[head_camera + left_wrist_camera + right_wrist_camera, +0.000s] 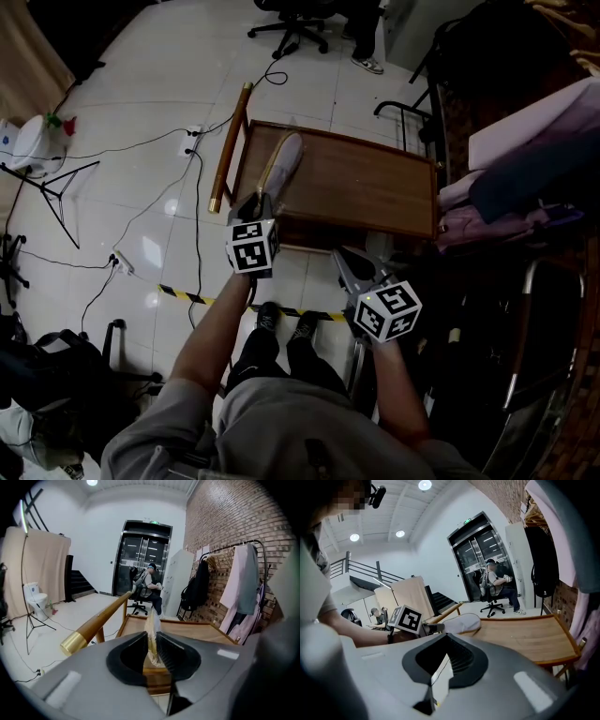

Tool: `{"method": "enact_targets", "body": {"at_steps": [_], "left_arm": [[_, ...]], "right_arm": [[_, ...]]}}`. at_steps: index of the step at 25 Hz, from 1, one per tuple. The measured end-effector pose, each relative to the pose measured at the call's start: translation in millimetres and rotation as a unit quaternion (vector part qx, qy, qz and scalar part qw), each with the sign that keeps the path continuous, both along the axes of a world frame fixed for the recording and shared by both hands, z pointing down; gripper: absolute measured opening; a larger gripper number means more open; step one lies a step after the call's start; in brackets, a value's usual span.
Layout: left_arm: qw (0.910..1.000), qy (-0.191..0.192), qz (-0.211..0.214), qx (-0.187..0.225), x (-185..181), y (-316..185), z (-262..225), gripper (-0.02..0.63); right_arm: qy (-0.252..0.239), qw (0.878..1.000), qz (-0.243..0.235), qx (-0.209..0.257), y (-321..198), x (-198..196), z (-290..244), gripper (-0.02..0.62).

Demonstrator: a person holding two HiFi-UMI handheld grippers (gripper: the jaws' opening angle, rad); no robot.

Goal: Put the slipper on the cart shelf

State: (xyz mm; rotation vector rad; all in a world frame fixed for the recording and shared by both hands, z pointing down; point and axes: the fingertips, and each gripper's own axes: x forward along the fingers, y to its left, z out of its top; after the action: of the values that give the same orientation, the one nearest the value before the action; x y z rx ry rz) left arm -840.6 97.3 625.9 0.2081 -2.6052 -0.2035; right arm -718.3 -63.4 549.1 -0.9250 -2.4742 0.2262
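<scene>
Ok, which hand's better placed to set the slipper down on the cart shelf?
Left. The left gripper already grips the slipper at the shelf's edge; the right gripper hangs short of the shelf, away from the slipper.

We list, in the head view:
- white tiled floor point(141, 84), upper left
- power strip point(191, 141) with trailing black cables point(141, 145)
- yellow-black tape point(187, 296), centre left
- tripod stand point(52, 192), left edge

In the left gripper view:
- brick wall point(225, 522), right
- clothes rack point(234, 545) hung with pale garments point(241, 585)
- glass doors point(143, 557), centre
- a person point(149, 581) seated on an office chair point(137, 603) before them
</scene>
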Motion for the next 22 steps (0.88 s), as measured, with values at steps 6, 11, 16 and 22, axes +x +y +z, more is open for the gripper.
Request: {"method": "enact_targets", "body": {"at_steps": [6, 11, 16, 22], "left_arm": [[0.9991, -0.031, 0.017, -0.025, 11, -19, -46, 0.06], [0.9973, -0.058, 0.026, -0.035, 26, -34, -84, 0.06], [0.9953, -0.077, 0.051, -0.029, 46, -51, -114, 0.058], [0.9917, -0.089, 0.091, -0.021, 79, -63, -130, 0.058]], "right_arm": [[-0.029, 0.999, 0.004, -0.016, -18, 2, -31, -0.002], [-0.055, 0.998, -0.003, -0.032, -25, 3, -54, -0.002], [-0.079, 0.996, -0.004, -0.035, -31, 12, -71, -0.002], [-0.102, 0.994, 0.036, -0.024, -45, 38, -90, -0.002]]}}
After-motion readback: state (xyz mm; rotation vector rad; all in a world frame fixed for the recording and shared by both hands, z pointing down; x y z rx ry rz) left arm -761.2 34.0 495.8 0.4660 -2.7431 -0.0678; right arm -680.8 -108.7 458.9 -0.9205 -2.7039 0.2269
